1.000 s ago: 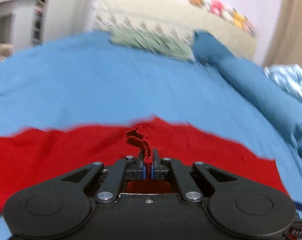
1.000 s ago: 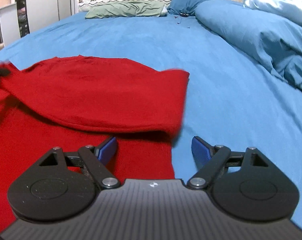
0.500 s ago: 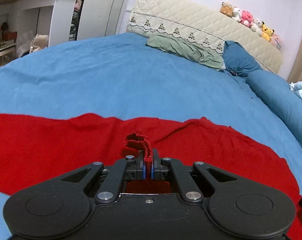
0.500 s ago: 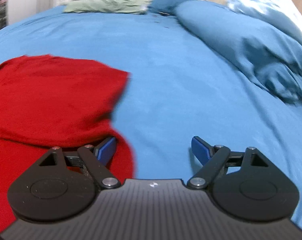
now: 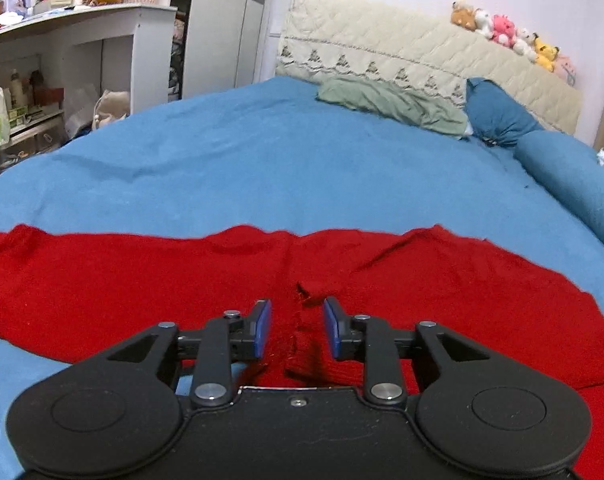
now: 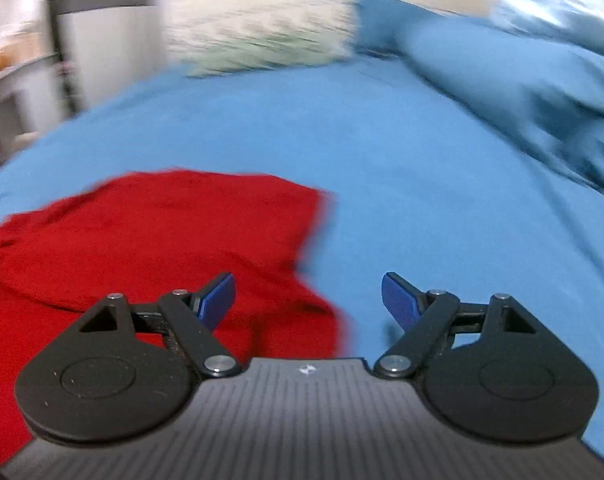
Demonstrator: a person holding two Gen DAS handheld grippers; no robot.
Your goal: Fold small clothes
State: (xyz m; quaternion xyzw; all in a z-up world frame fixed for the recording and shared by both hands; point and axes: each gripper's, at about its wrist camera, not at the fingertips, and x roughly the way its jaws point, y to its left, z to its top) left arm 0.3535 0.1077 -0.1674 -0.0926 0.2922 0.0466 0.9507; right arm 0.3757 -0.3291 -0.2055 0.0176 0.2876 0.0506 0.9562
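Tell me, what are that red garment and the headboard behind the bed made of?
Red garment: looks like a soft knit, matte and slightly fuzzy, with a fraying thread edge near the open left gripper. Headboard: seemingly cream quilted fabric padding, shown by stitched diamond lines and an embroidered band.

Both wrist views are looking low and close across the bed (image 5: 262,160) toward the headboard (image 5: 422,60), sharing the red garment (image 5: 142,280) and pillows (image 5: 390,100); the right view is blurring.
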